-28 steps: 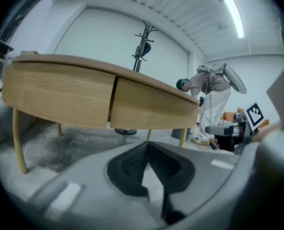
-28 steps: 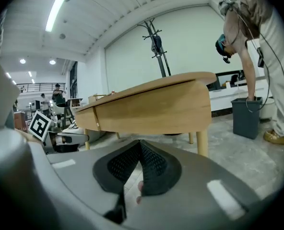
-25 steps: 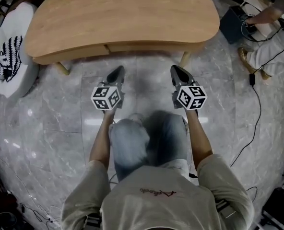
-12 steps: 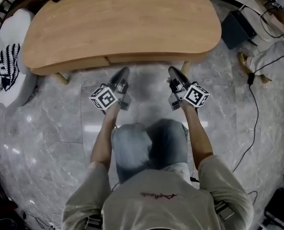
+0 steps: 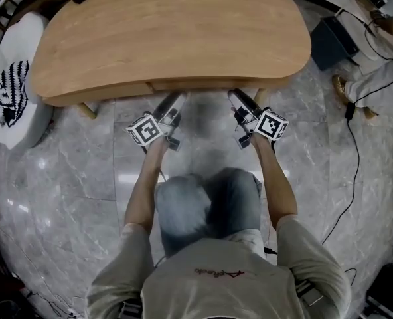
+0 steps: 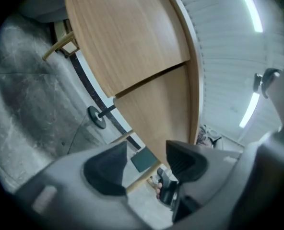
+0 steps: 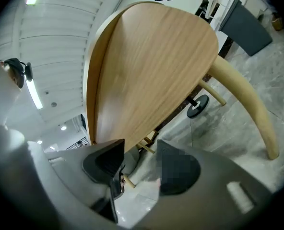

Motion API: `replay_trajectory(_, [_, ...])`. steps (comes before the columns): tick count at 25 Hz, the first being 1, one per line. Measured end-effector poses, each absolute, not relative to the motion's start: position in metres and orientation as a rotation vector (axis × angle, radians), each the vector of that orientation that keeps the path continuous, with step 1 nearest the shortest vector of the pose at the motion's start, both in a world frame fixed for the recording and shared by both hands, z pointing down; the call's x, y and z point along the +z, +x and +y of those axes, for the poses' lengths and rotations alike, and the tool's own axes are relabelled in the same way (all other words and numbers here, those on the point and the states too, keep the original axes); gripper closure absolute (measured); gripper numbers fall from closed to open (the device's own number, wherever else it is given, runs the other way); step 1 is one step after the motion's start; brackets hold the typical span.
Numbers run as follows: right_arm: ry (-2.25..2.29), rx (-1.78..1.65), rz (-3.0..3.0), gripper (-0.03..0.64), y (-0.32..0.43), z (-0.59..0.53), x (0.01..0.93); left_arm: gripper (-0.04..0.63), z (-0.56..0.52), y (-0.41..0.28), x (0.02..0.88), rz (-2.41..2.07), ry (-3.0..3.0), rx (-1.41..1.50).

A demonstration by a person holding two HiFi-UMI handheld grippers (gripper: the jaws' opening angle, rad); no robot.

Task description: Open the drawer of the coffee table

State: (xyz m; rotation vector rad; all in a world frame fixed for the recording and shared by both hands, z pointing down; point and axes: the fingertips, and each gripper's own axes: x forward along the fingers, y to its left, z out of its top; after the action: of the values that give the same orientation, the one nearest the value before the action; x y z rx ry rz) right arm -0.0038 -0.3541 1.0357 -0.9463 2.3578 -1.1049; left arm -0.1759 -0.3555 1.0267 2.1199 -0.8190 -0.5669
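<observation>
The wooden coffee table (image 5: 170,32) has a drawer front (image 5: 203,83) along its near edge. My left gripper (image 5: 174,105) is just below the drawer's left part, rolled on its side. My right gripper (image 5: 238,102) is near the drawer's right end. Both sets of jaws have just been opening and now stand open with nothing pressed between them. In the left gripper view the drawer front (image 6: 156,114) fills the space ahead of the left gripper (image 6: 144,164), below a seam. In the right gripper view the wood face (image 7: 147,66) looms ahead of the right gripper (image 7: 142,166).
A white pouf (image 5: 10,85) with a black pattern stands at the table's left end. A dark box (image 5: 329,38), a cable (image 5: 352,151) and a seated person's legs (image 5: 382,78) are at the right. Table legs (image 5: 87,95) angle outward. My knees (image 5: 203,205) are on the marble floor.
Both grippers have moved forward to the table's front edge and rolled onto their sides. Their jaws, shut in the earlier frames, now stand apart.
</observation>
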Motion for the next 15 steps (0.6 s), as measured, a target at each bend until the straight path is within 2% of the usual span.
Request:
replay_trajectory(3, [-0.953,-1.076,2.386,0.381,-0.005,-0.360,1.031,0.304,-0.361,-0.172,1.025,-0.836,2.151,-0.519])
replay_trajectory(6, [-0.957,-1.036,2.411,0.379,-0.004,-0.366,1.026,0.293,-0.366,-0.170,1.019,-0.842,2.193,-0.506])
replay_trajectory(10, [-0.940,-1.017,2.408,0.405,-0.003,-0.369,1.022,0.298,-0.370,-0.170,1.010,-0.844,2.219,-0.515])
replay_trajectory(15, [-0.942,-1.011,2.399,0.430,-0.001,-0.368,1.023,0.355,-0.372,-0.173,1.007,-0.842,2.206,-0.539])
